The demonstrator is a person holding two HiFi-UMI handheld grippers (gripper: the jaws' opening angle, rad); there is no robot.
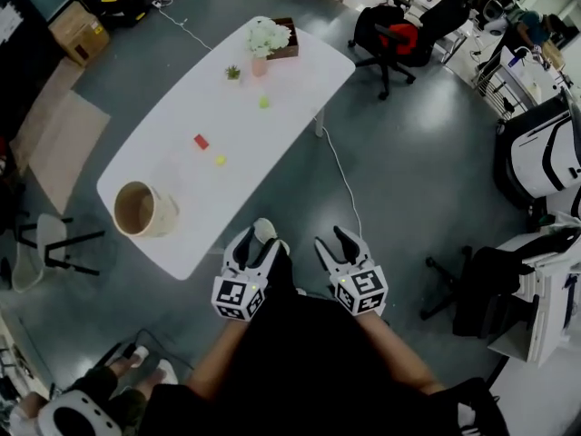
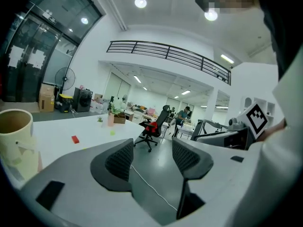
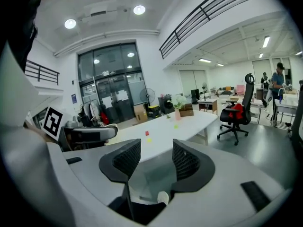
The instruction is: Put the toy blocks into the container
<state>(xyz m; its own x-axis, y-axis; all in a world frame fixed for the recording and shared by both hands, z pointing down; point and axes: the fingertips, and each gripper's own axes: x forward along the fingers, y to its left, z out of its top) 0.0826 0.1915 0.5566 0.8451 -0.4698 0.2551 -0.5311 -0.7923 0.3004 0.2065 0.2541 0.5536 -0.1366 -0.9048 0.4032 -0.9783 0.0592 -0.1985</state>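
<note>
Table point(image 1: 245, 125): white and long with rounded corners. It stands on a grey floor and runs away from the person toward the upper right of the head view.
Container point(image 1: 143, 210): beige, round and open-topped. It stands upright on the near left end of the table.
Red block point(image 1: 201, 141): lies flat near the middle of the table, beyond the container and well apart from it.
Yellow block point(image 1: 220, 160): lies near the red block, a little closer to the person and to its right.
Green block point(image 1: 263, 102): lies farther along the table, between the other two blocks and the far end.
Far end of table: a pink vase point(image 1: 260, 65) holds white flowers point(image 1: 269, 36). A small plant point(image 1: 233, 73) sits just left of it and a wooden box point(image 1: 289, 44) just behind.
Left gripper point(image 1: 257, 248): held low in front of the person's body, off the near edge of the table. Its fingers are released and spread apart with nothing between them. Its own view shows only floor and a white cable point(image 1: 340, 175) through the gap.
Right gripper point(image 1: 336, 243): held beside the left gripper at about the same height. Its fingers are released and spread, grasping nothing. Its own view shows the table edge through the gap, with the blocks farther off.
Chair point(image 1: 399, 34): black with a red cushion, on the floor beyond the far right end of the table.
Person: dark clothing fills the bottom of the head view, with a forearm reaching to each gripper.
</note>
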